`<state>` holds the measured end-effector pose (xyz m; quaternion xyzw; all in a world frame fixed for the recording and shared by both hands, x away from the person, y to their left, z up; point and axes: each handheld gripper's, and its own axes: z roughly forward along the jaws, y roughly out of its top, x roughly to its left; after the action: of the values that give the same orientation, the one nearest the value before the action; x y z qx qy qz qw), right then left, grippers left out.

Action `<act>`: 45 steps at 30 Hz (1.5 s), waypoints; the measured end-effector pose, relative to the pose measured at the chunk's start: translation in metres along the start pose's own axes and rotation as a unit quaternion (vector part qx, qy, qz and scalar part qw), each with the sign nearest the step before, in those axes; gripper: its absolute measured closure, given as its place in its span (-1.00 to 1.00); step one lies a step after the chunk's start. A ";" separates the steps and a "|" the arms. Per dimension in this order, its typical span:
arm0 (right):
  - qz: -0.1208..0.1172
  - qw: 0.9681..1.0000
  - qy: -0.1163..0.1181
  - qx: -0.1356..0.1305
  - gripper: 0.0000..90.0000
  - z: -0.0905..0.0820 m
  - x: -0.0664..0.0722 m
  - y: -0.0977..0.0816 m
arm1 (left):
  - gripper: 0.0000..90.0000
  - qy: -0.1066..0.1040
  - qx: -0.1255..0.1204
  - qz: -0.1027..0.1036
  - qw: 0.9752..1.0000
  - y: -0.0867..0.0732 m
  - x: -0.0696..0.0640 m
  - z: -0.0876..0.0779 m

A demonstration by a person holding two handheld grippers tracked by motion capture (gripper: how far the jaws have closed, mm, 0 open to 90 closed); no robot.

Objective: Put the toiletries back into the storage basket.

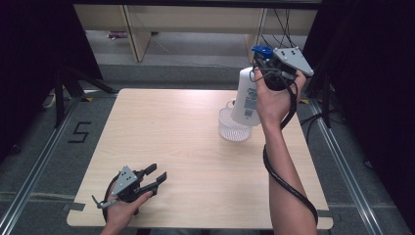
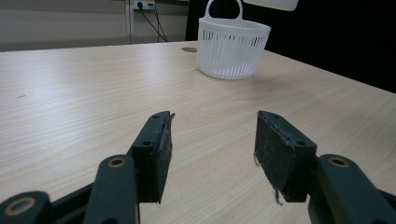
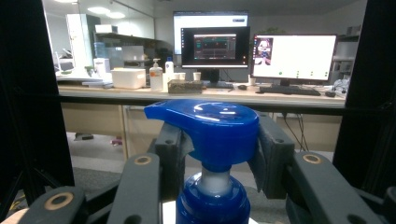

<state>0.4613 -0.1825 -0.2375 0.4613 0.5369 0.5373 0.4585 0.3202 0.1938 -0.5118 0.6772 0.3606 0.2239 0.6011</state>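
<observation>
A white pump bottle with a blue pump head hangs above a small white slatted basket at the table's far right. My right gripper is shut on the bottle's blue top, its pads pressing on both sides of the pump head. The bottle's lower end sits over the basket's rim, and I cannot tell whether it touches it. My left gripper rests near the table's front left edge, open with nothing between its fingers. The basket stands well ahead of it.
The light wooden table has free room across its middle and left. Black stands and cables flank the table on both sides. A desk with monitors lies beyond the far edge.
</observation>
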 end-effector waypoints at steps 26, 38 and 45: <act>0.011 0.999 0.008 0.028 0.34 0.035 0.009 -0.013 | 0.01 0.004 0.005 0.006 1.000 0.000 0.002 -0.002; 0.005 0.999 0.011 0.037 0.34 0.042 0.009 -0.020 | 0.01 0.004 0.009 0.006 1.000 0.000 0.001 -0.002; 0.008 0.999 0.011 0.044 0.34 0.045 0.008 -0.026 | 0.01 0.002 0.007 0.005 1.000 0.000 0.002 -0.002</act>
<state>0.5041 -0.1671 -0.2633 0.4794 0.5612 0.5219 0.4276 0.3199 0.1963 -0.5121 0.6824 0.3601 0.2261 0.5946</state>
